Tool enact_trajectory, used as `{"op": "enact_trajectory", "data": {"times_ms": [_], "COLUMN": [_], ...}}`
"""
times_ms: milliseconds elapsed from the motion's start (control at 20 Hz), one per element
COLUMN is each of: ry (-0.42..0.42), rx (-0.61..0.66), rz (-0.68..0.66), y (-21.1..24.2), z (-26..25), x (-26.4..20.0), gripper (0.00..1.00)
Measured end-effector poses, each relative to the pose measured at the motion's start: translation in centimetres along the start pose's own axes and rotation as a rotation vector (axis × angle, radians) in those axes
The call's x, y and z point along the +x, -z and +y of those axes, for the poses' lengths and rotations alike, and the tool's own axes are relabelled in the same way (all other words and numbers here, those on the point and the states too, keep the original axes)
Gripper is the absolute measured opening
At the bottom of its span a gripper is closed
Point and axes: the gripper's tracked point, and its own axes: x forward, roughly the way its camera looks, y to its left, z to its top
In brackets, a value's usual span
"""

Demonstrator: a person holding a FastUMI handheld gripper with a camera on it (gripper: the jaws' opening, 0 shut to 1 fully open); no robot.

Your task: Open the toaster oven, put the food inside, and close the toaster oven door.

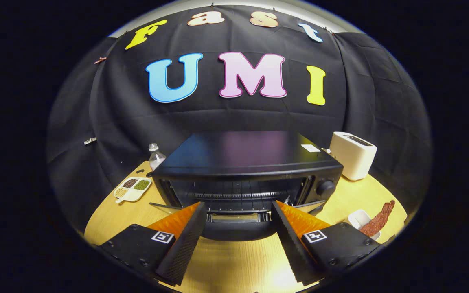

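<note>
- Gripper (238, 211): fingers spread wide apart, holding nothing, above the light wooden counter (234, 264).
- Black toaster oven (246, 171): just ahead of the fingers, door lowered open.
- Reddish-brown strip of food (378, 221): in a white dish (357, 219), right of the oven.
- White pop-up toaster (352, 154): beyond the dish.

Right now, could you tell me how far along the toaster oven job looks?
Done: the toaster oven door hangs open, showing the rack inside. In hand: nothing; the tool is open and empty just ahead of the door. Left: the reddish food strip rests in a small white dish beside the oven; it must go inside, then the door gets closed.
</note>
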Motion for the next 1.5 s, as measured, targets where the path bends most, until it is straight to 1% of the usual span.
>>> {"op": "enact_trajectory", "data": {"times_ms": [150,450,550,650,750,900,950,1000,1150,1350,1500], "ry": [0.004,0.008,0.006,0.004,-0.01,-0.044,-0.06,-0.084,-0.149,-0.192,-0.224], "rx": [0.008,-0.028,-0.049,-0.065,-0.078,-0.103,-0.113,-0.111,-0.117,-0.115,-0.11], "rz": [0.039,0.103,0.14,0.205,0.281,0.294,0.288,0.272,0.185,0.1,0.014], "y": [2.0,4.9,6.4,8.5,10.3,10.0,10.4,10.0,5.9,0.8,-3.9], "z": [-0.1,-0.2,-0.1,-0.3,-0.2,-0.1,-0.1,0.3,0.6,-0.9,-2.5], "x": [-1.1,-2.4,-2.7,-2.6,-2.2,-2.2,-2.8,-3.4,-4.0,-3.9,-5.4], "gripper": [0.99,0.99,0.99,0.99,0.99,0.99,0.99,0.99,0.99,0.99,0.99]}}
